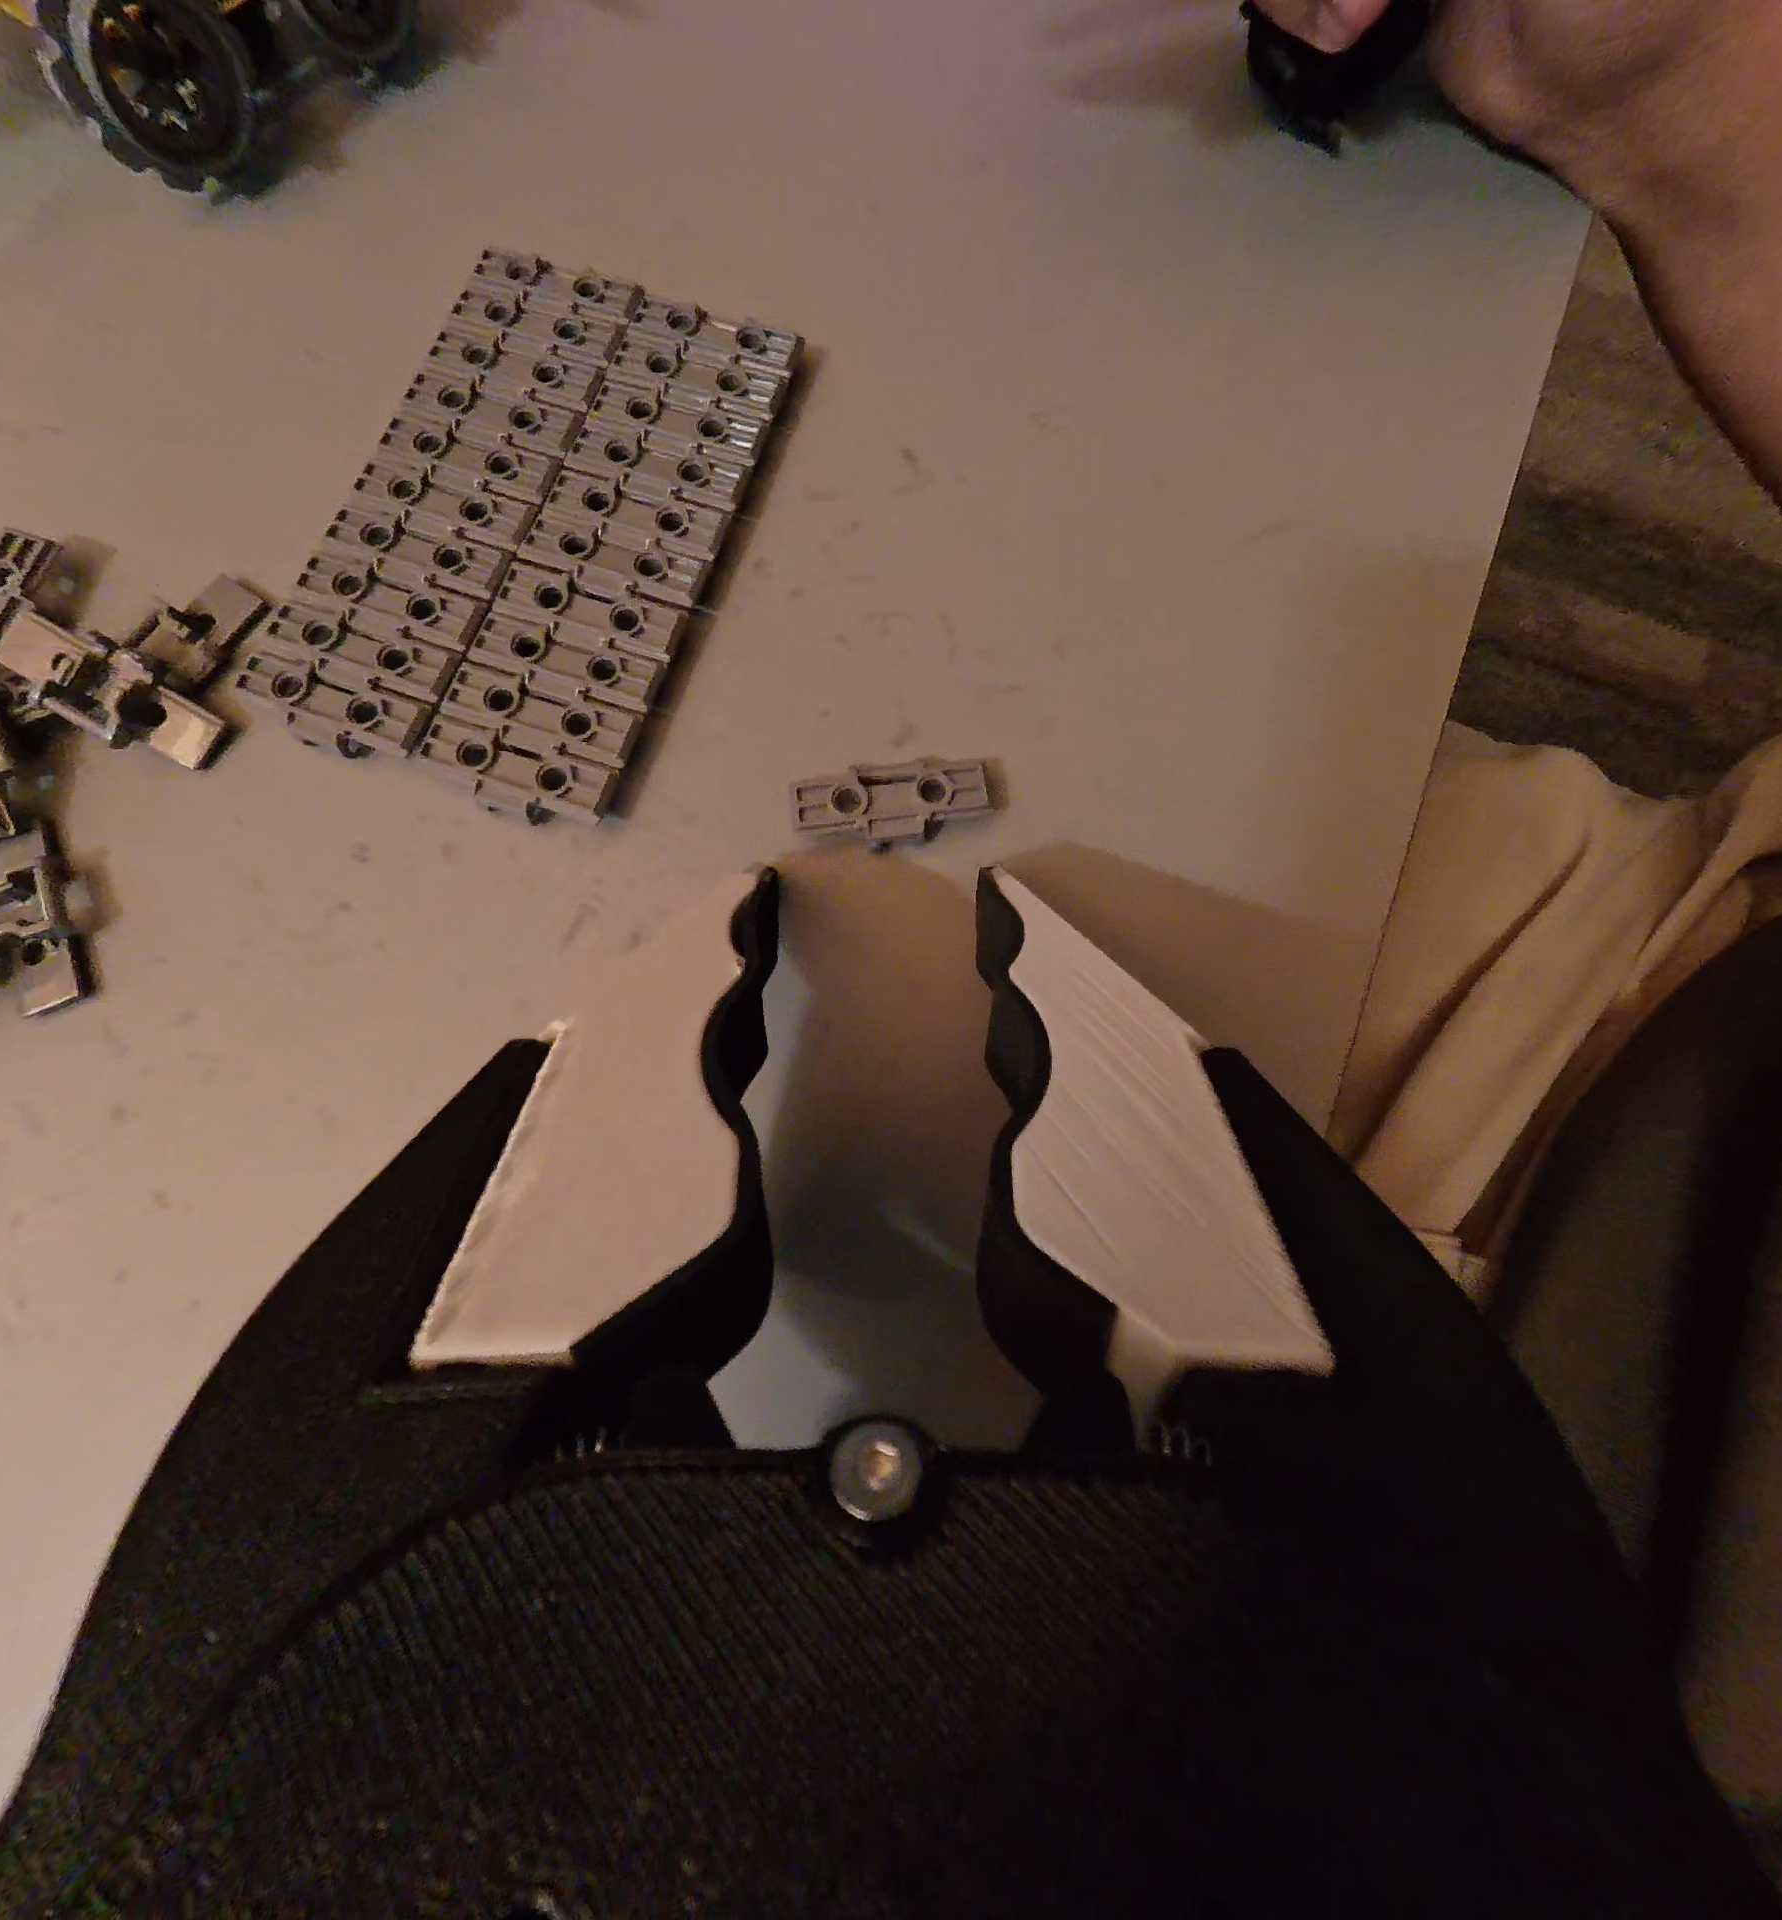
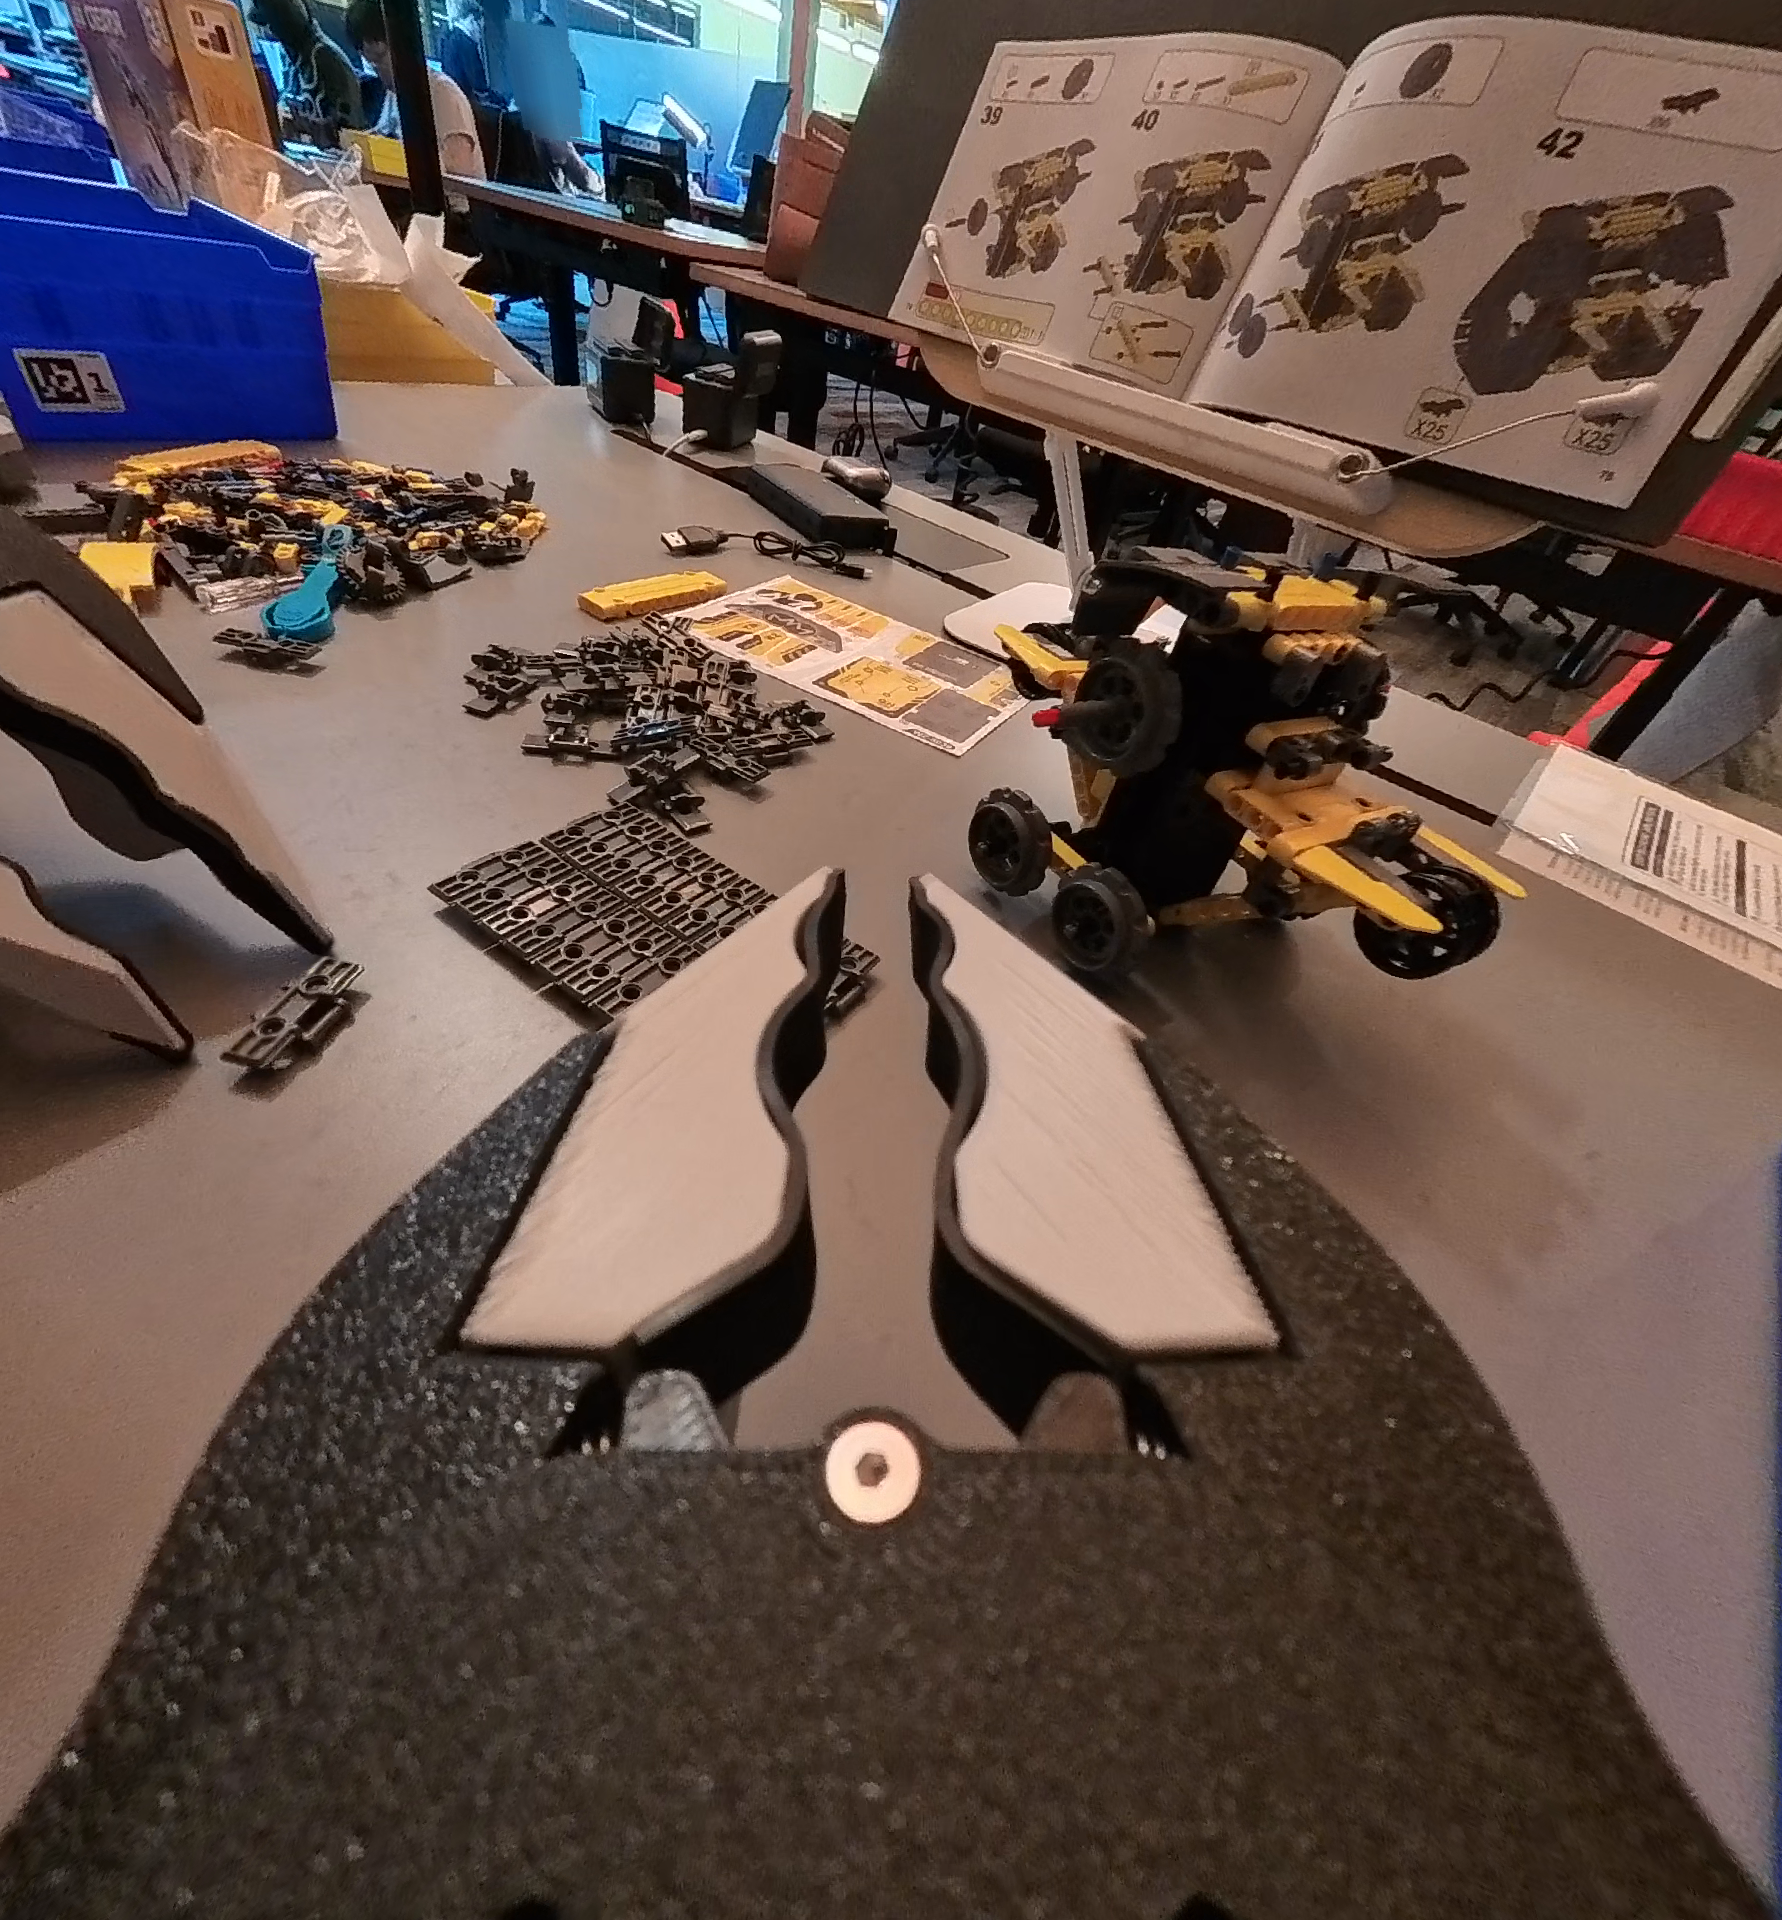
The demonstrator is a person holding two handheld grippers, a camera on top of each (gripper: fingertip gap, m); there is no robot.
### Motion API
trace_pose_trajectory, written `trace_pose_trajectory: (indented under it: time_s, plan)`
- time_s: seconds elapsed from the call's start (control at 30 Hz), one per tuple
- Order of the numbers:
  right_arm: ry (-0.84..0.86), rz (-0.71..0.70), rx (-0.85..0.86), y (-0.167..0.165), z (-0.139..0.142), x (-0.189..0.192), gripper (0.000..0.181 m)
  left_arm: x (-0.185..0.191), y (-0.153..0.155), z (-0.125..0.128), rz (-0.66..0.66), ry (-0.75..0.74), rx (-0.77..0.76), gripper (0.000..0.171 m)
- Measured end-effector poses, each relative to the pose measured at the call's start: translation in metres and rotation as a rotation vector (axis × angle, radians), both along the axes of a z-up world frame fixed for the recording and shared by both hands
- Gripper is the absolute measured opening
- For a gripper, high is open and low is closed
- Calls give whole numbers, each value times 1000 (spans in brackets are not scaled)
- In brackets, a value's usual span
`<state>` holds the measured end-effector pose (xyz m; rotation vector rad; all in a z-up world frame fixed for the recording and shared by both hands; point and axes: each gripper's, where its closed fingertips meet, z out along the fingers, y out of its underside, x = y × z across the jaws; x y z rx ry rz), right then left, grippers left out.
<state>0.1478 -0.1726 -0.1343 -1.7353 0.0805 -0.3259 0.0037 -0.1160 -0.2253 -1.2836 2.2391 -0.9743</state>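
Looming lowest in the left wrist view, the left gripper (image 1: 879,883) is hanging with its 2 white, black-edged fingers spread apart and holding nothing, its tips just short of a single loose grey plastic track link (image 1: 892,800) lying flat on the pale table (image 1: 1126,436). Just beyond that link, a flat mat of joined grey track links (image 1: 534,530) is sitting in 2 side-by-side strips. Farther from the link, past the mat, a loose pile of unjoined track links (image 1: 25,686) is lying scattered.

In the right wrist view, the right gripper (image 2: 879,883) is hovering empty, its jaws narrowly parted, directly over the near edge of the mat (image 2: 606,914). Beside the mat, a black-and-yellow wheeled brick model (image 2: 1230,769) is standing. Above that model, an open instruction booklet (image 2: 1334,229) is resting on a stand. On the mat's other side, the left gripper (image 2: 253,997) is standing over the single link (image 2: 295,1010).
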Motion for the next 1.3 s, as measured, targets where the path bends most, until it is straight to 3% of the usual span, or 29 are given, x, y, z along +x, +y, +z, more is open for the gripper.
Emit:
trace_pose_trajectory:
  time_s: [0.1, 0.23, 0.27, 0.33, 0.6, 0.8, 0.97, 1.3]
  plan:
    - [-1, 0, -3, 0, 0, 0, 12, -2, 1, 2, -8, 7, -36, 43]
    - [-8, -4, -9, 1, -1, 0, 12, 3, -2, -1, 32, 30, -37, 76]
    - [-10, -5, -11, 1, -1, 0, 12, 5, -3, -3, 41, 27, -13, 77]
    - [-16, -7, -17, 1, -2, 0, 12, 8, -4, -4, 50, 11, 37, 77]
    - [-48, -19, -37, 3, -4, -1, 13, 9, -12, 1, 37, -33, 51, 36]
    - [-38, -17, -16, 1, -1, -1, 13, 7, -11, 0, 4, -18, 35, 36]
    - [-24, -13, 0, -1, 1, 0, 13, -1, -8, -1, -97, -1, 33, 37]
    - [-40, -19, -21, 1, -2, -1, 13, -1, 4, -1, -96, 0, 25, 44]
